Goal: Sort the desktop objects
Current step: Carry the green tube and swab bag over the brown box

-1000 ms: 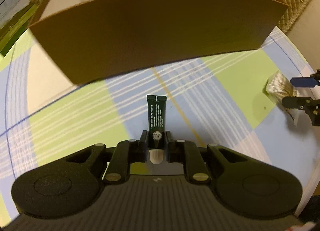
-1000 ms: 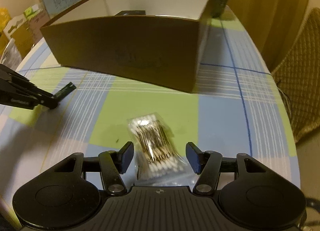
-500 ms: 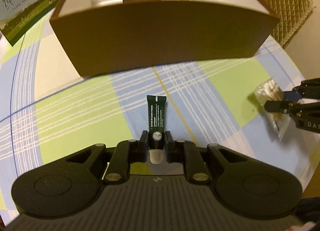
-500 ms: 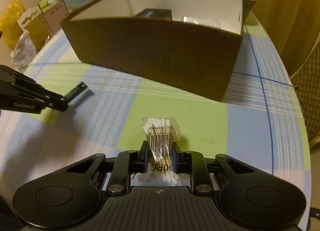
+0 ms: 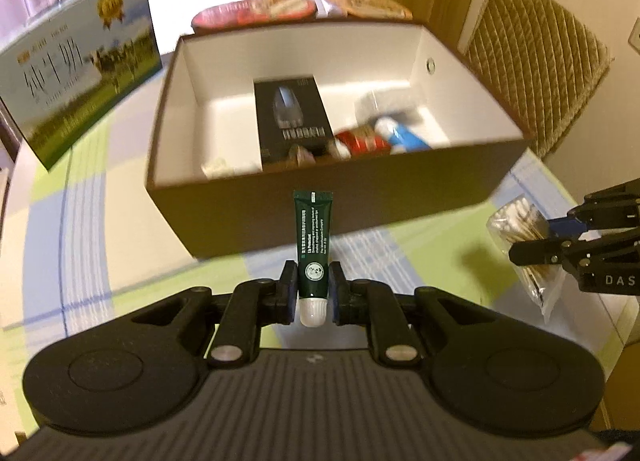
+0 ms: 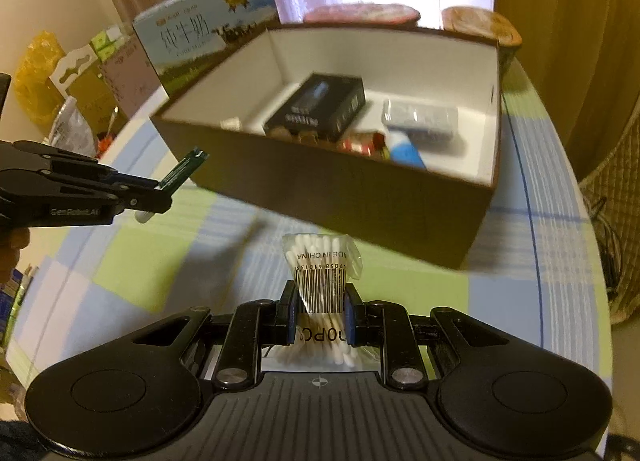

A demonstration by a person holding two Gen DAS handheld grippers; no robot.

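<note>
My left gripper (image 5: 313,288) is shut on a dark green tube (image 5: 312,239) with a white cap, held in the air in front of the brown box (image 5: 360,197). My right gripper (image 6: 319,311) is shut on a clear bag of cotton swabs (image 6: 320,269), also lifted off the checked tablecloth. In the right wrist view the left gripper (image 6: 158,197) shows at the left with the green tube (image 6: 182,171). The left wrist view has the right gripper (image 5: 532,239) at its right edge with the swab bag (image 5: 520,223). The box is open and white inside.
Inside the box lie a black carton (image 5: 292,119), a red packet (image 5: 362,141), a blue-and-white tube (image 5: 404,137) and a clear packet (image 6: 420,119). A milk carton (image 5: 76,61) stands left of the box. Two bowls (image 5: 256,13) sit behind it. A wicker chair (image 5: 536,45) stands at the right.
Both grippers have risen well above the table with their objects, so the inside of the box now shows. The right gripper shut on the swab bag one second ago.
</note>
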